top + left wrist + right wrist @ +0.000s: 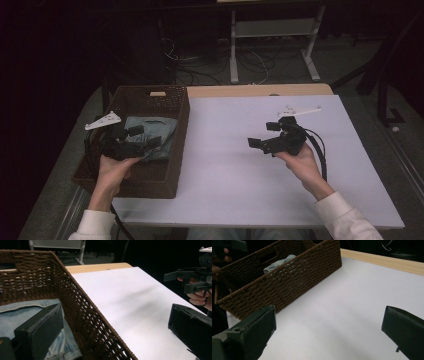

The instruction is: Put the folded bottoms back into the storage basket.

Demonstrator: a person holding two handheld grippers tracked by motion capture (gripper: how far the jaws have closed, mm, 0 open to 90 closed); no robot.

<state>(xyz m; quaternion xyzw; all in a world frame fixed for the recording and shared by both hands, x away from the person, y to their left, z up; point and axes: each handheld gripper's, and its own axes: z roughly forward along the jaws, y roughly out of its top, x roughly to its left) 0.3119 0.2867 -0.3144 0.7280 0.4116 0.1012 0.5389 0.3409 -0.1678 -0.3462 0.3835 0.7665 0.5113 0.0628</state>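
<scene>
Left gripper (142, 137) held over brown wicker basket (181, 120) at table's left side, jaws wide apart, nothing betw. them; one jaw above folded jeans (159, 131) lying inside basket, other jaw out past basket wall, over white table (235, 170). Right gripper (262, 135) held above middle of table, well apart from basket, jaws likewise wide, empty, pointed toward basket. Jeans seen thru basket's open top in right gripper view (277, 264), nr far wall w/ handle slot.

No readable text or labels anywhere.
</scene>
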